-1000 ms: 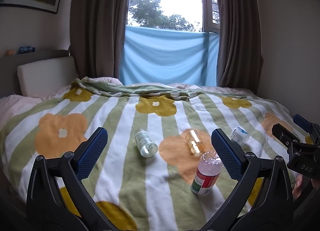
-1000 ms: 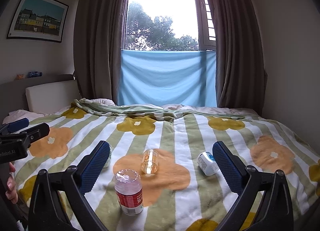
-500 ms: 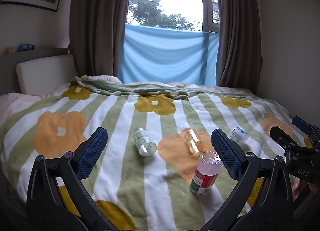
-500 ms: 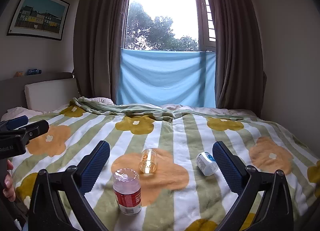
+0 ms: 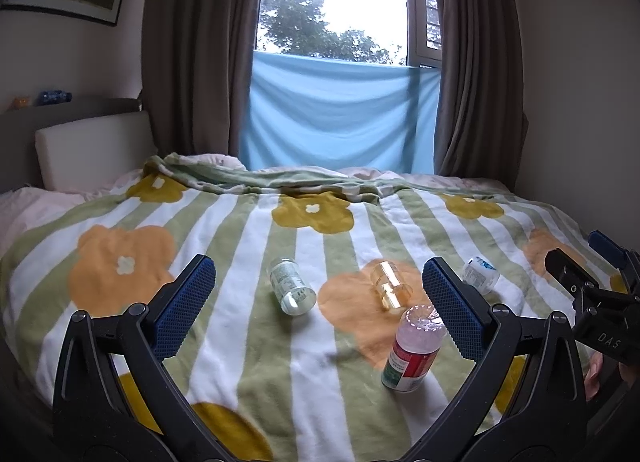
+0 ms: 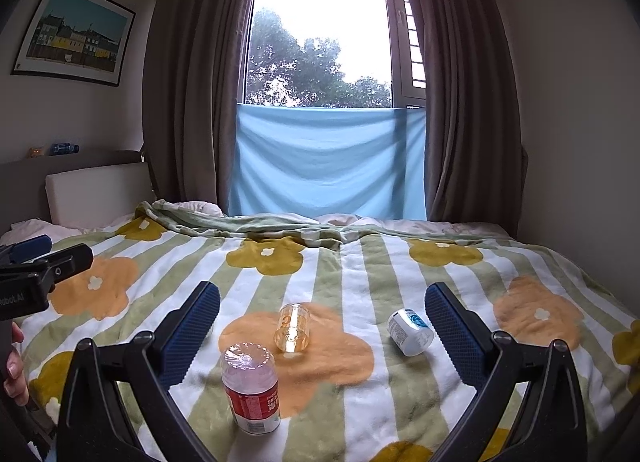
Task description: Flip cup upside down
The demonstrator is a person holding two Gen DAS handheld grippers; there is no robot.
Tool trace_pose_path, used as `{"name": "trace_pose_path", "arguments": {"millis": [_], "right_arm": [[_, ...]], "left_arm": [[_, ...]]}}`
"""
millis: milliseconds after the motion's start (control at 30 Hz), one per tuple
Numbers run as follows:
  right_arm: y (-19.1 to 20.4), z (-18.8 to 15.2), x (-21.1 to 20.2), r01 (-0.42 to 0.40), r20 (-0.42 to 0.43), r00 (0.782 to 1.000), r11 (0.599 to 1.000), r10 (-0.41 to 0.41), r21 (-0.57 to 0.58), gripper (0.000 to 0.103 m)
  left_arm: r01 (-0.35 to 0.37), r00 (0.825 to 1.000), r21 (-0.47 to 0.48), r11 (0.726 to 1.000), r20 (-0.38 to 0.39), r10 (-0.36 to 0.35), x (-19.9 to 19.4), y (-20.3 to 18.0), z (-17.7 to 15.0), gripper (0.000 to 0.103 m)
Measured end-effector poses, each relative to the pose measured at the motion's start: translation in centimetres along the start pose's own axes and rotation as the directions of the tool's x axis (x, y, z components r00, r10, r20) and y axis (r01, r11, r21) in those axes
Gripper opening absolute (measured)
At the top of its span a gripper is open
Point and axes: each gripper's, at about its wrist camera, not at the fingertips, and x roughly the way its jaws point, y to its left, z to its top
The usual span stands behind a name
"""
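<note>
Several small cups lie or stand on the flowered blanket. A clear cup with a red label (image 5: 412,346) (image 6: 251,388) stands bottom-up, nearest to me. An amber clear cup (image 5: 390,289) (image 6: 292,326) lies on its side on an orange flower. A clear cup with a green label (image 5: 291,285) lies on its side to the left. A white cup with blue print (image 5: 480,274) (image 6: 411,330) lies on its side to the right. My left gripper (image 5: 320,304) and right gripper (image 6: 322,328) are both open and empty, held above the bed's near edge.
The blanket (image 5: 248,229) covers a bed that fills the view. A headboard cushion (image 5: 92,153) is at the left, curtains and a blue cloth (image 5: 340,117) over the window behind. The wall (image 6: 580,121) stands close on the right.
Both grippers have drifted slightly, so the cups sit a little lower and to the left in the views. The cups have not moved. Both grippers stay open.
</note>
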Motion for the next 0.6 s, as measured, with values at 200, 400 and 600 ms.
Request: {"name": "trace_pose_path", "arguments": {"millis": [200,400,600], "right_arm": [[0.04,-0.01,-0.02,0.0,0.001,1.0,1.0,0.0,-0.001,0.103],[0.08,-0.04,-0.02,0.0,0.0,1.0,1.0,0.0,-0.002,0.103],[0.15,-0.01,0.0,-0.002,-0.003,1.0,1.0,0.002,0.001,0.103]], "left_arm": [[-0.005,1.0,0.005,1.0,0.003,0.005,-0.08,0.16,0.19,0.103],[-0.037,0.999,0.006,0.999,0.007,0.037,-0.18,0.31,0.3,0.103],[-0.052,0.999,0.013,0.999,0.012,0.052,-0.35,0.67,0.38,0.103]]}}
